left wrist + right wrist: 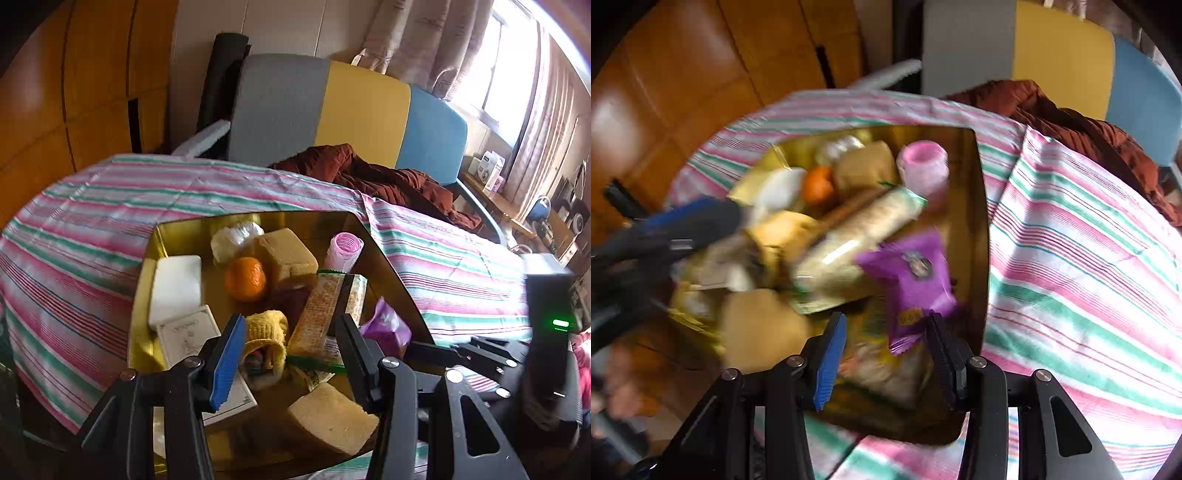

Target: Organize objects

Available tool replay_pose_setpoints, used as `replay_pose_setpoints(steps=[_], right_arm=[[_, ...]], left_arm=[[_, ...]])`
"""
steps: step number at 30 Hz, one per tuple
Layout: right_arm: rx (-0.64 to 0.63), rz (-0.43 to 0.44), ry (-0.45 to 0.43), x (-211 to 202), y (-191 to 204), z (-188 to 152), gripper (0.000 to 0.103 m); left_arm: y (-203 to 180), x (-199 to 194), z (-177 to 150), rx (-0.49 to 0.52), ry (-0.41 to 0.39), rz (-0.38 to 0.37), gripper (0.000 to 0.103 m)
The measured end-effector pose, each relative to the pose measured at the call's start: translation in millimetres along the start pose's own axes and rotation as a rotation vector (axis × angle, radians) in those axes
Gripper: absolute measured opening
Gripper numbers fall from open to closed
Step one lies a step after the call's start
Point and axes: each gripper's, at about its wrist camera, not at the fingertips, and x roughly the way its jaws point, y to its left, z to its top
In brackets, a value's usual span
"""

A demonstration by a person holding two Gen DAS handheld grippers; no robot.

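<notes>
A gold tray [388,258] [979,229] on the striped cloth holds an orange [245,278], tan sponge blocks [288,258], a pink bottle [344,251], a cracker packet [321,310], a yellow cloth [267,332], white boxes [175,288] and a purple packet [386,326] [912,284]. My left gripper [291,328] hangs open over the tray's near half, above the yellow cloth and cracker packet. My right gripper [886,325] is open at the tray's near right side. The purple packet's lower end lies between its fingertips, touching neither. The right wrist view is blurred.
The pink, green and white striped cloth [110,206] covers the table around the tray. Behind it stand a grey, yellow and blue chair back [351,107] with a rust-red garment [369,173], and wooden cupboards [74,74] at the left. A cluttered shelf [491,173] runs under the window.
</notes>
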Motion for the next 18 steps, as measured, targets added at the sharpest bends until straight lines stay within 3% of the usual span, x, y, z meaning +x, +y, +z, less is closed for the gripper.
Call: replay_pose_setpoints(steps=[6,11,13,18], right_arm=[[0.017,-0.014,0.003,9,-5,5,0.041],[0.012,-0.011,-0.011,2,-4,0,0.055],[0.007,-0.017,-0.024,-4,-1,-1,0.068],[0.011,-0.026,-0.07,-19,5,-5,0.082]], left_arm=[[-5,-8,0,0.037,-0.026,0.033,0.051],[-9,-12,-2,0.052,-0.039,0.046,0.051],[-10,-14,-3,0.055,-0.045,0.053,0.051],[-12,-21,-7,0.058,-0.057,0.078,0.052]])
